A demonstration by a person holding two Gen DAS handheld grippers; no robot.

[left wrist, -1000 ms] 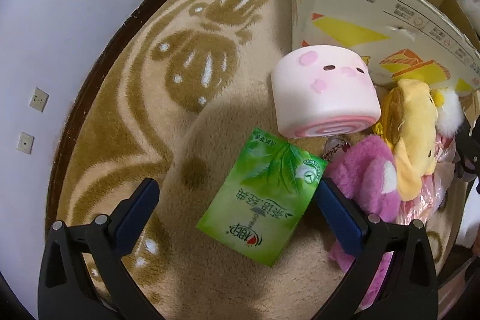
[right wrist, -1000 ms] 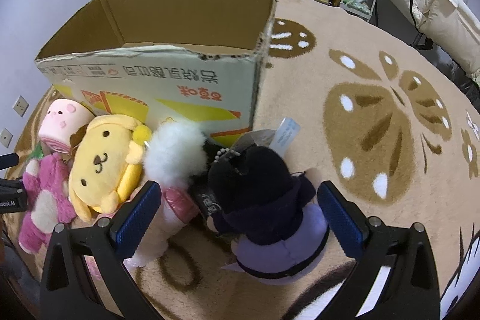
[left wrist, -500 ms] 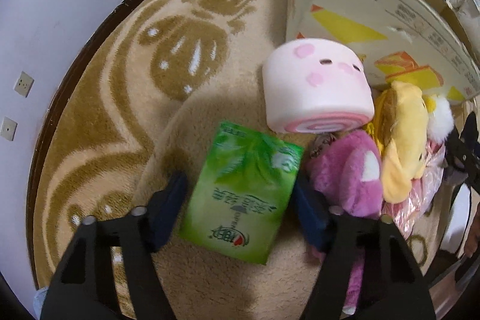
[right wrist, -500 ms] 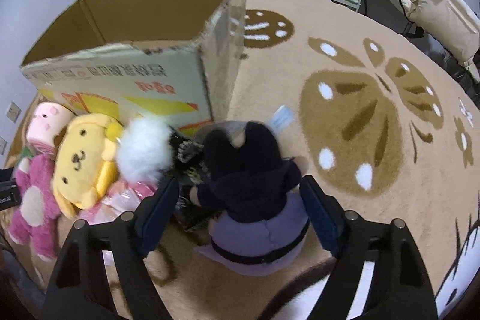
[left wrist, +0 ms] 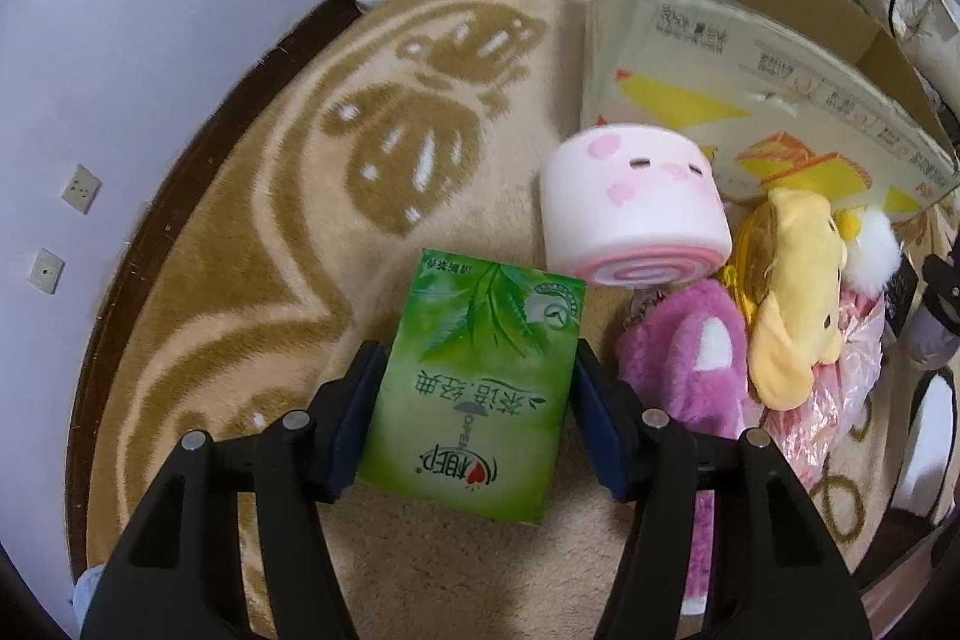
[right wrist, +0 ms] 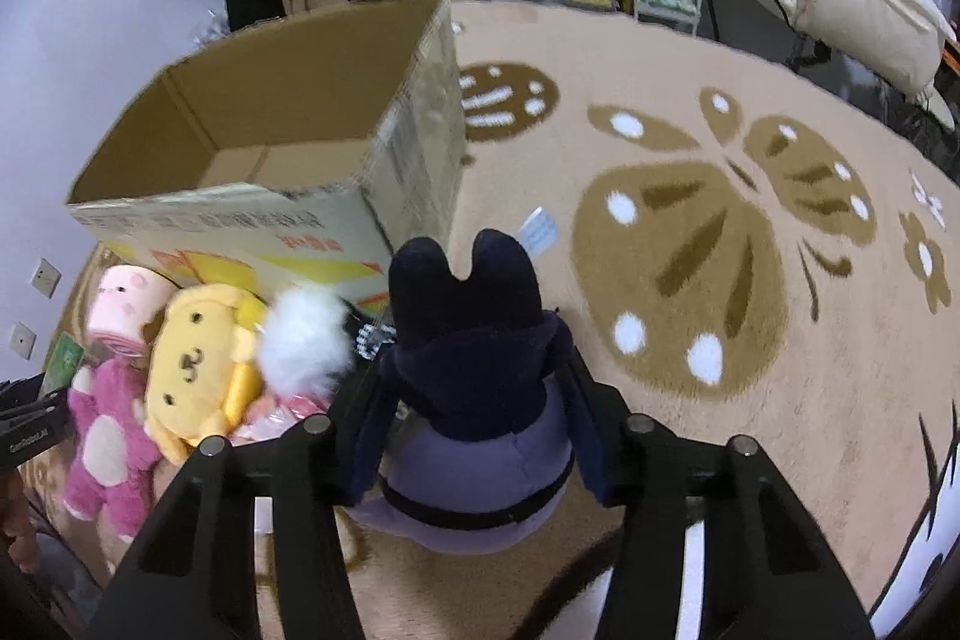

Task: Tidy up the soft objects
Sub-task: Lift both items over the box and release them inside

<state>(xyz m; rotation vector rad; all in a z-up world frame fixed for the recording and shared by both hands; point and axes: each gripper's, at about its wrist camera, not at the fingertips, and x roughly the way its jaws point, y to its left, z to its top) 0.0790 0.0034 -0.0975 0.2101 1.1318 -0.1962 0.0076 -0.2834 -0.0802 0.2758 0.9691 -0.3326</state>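
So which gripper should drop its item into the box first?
Probably right. The right gripper holds the dark plush beside the cardboard box, looking into its open top. The left gripper holds the green tissue pack lower down.

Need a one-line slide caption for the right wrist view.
Right gripper closed on a dark plush doll beside an open cardboard box, other soft toys lined up along the box front.

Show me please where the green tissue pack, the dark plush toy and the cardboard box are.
green tissue pack (left wrist: 480, 388): left wrist view, middle of its printed face.
dark plush toy (right wrist: 474, 364): right wrist view, its dark back.
cardboard box (right wrist: 288, 124): right wrist view, inner back wall.
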